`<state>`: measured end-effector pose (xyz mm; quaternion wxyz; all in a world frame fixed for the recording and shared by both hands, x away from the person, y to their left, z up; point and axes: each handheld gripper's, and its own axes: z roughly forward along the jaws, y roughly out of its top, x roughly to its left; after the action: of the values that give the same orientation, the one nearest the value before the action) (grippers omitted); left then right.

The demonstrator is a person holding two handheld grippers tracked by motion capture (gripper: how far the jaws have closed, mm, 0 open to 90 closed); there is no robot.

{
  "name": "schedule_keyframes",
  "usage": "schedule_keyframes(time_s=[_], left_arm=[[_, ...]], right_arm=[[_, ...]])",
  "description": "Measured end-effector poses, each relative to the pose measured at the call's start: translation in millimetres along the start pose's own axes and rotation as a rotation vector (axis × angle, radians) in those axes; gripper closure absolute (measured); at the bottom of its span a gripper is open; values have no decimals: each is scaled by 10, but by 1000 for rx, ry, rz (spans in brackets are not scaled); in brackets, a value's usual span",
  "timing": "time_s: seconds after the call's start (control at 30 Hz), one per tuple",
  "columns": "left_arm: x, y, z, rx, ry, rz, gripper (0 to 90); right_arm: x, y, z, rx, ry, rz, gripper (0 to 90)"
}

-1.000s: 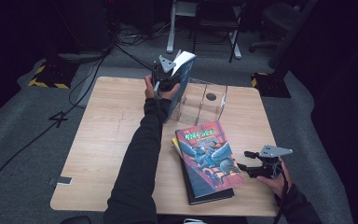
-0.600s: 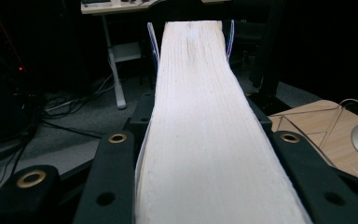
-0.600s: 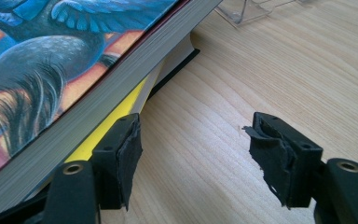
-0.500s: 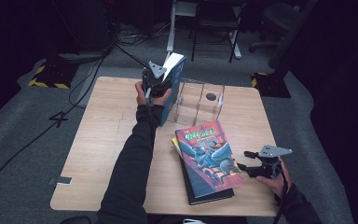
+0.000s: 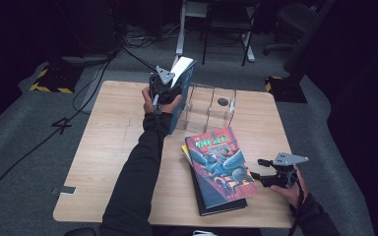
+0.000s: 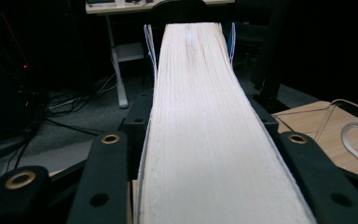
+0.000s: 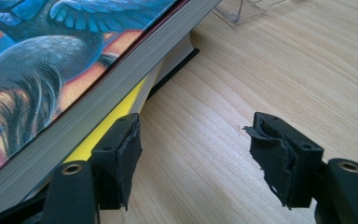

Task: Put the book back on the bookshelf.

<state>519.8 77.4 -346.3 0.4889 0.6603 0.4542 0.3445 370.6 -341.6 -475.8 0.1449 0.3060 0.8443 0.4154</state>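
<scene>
At the counter's (image 5: 108, 147) far edge, a thick blue-covered book (image 5: 183, 93) stands upright, its long axis vertical, just left of the clear acrylic book stand (image 5: 211, 105). The left tool (image 5: 163, 89) straddles it, jaws having just been opening around the pages. The right tool (image 5: 268, 177) rests spread apart beside the stacked books (image 5: 219, 169).

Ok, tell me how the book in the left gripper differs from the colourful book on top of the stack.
The blue-covered book stands upright on its edge beside the clear rack; the colourful book lies flat on the stack, cover up. The blue-covered book sits between the jaws of the left gripper, which have just been opening; the colourful book is free, with the right gripper open beside the stack. Both are thick and closed.
</scene>
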Motion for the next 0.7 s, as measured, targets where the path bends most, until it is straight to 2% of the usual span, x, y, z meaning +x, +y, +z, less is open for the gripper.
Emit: schedule_keyframes(time_s=[0.17,0.23,0.33,0.43,0.7], left_arm=[[63,22,-88,0,-16,24,447],[98,23,-137,14,-37,44,421],[117,11,-182,21,-47,63,411],[140,-8,-249,20,-77,82,396],[208,-40,-455,15,-121,104,368]], right_arm=[[3,3,-2,1,-2,-1,339],[5,5,-2,2,-4,-1,339],[6,6,-3,3,-5,-1,337],[8,9,-2,4,-7,-2,336],[12,13,-4,6,-11,-3,334]])
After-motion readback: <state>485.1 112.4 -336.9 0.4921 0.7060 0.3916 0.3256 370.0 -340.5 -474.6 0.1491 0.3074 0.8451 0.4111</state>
